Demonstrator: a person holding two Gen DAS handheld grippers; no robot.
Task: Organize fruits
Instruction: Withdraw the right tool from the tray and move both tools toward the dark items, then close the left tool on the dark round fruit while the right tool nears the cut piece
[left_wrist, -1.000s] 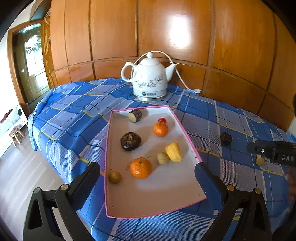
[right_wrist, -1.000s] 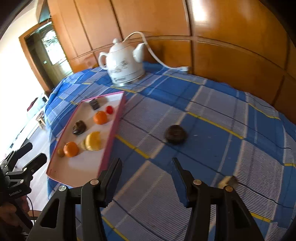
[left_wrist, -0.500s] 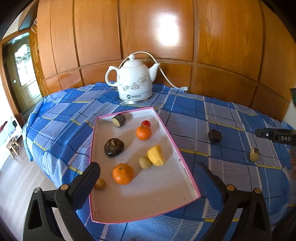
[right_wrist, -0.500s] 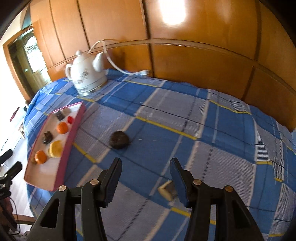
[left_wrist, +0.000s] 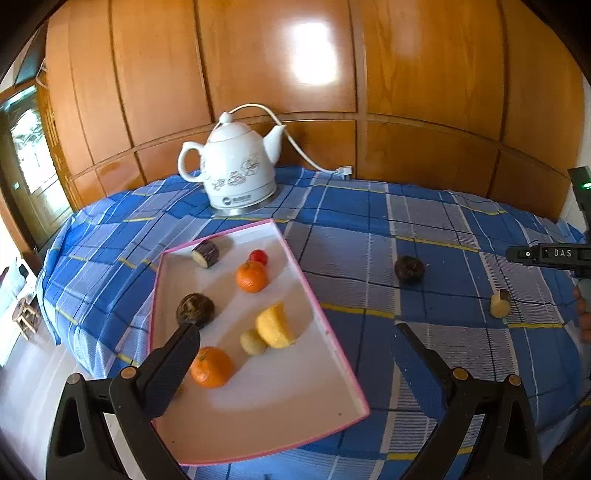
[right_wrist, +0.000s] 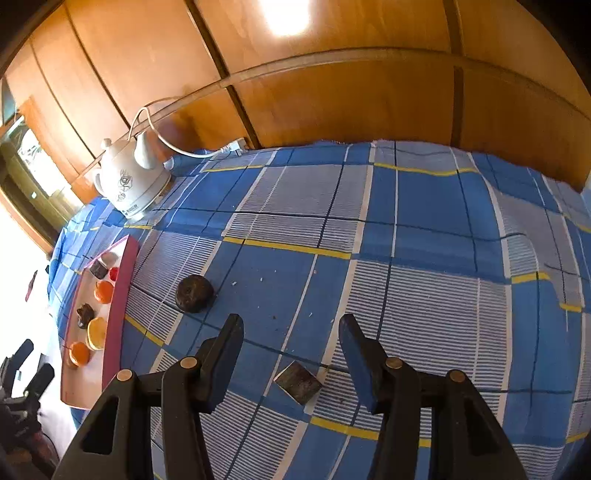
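Note:
A white tray with a pink rim (left_wrist: 266, 413) holds two oranges (left_wrist: 211, 367), a dark round fruit (left_wrist: 195, 309), a yellow piece (left_wrist: 275, 326) and several smaller pieces. My left gripper (left_wrist: 295, 330) hangs open over the tray's near end, holding nothing. On the blue checked cloth to the right lie a dark round fruit (left_wrist: 409, 269) (right_wrist: 194, 293) and a small cut piece with dark skin (left_wrist: 500, 304) (right_wrist: 298, 382). My right gripper (right_wrist: 291, 321) stands open above the cut piece, which lies between its fingers (right_wrist: 229, 354) without touching them.
A white electric kettle (left_wrist: 238, 173) (right_wrist: 129, 184) with a cord stands at the back against wooden wall panels. The tray's rim (right_wrist: 116, 314) is far left in the right wrist view. The cloth drops off at the table's left edge. A person's fingers (left_wrist: 583, 314) show at the right border.
The right gripper swept right across the cloth, past the dark round fruit, until the cut piece lay between its fingers. The left gripper drifted right over the tray. Both stayed open.

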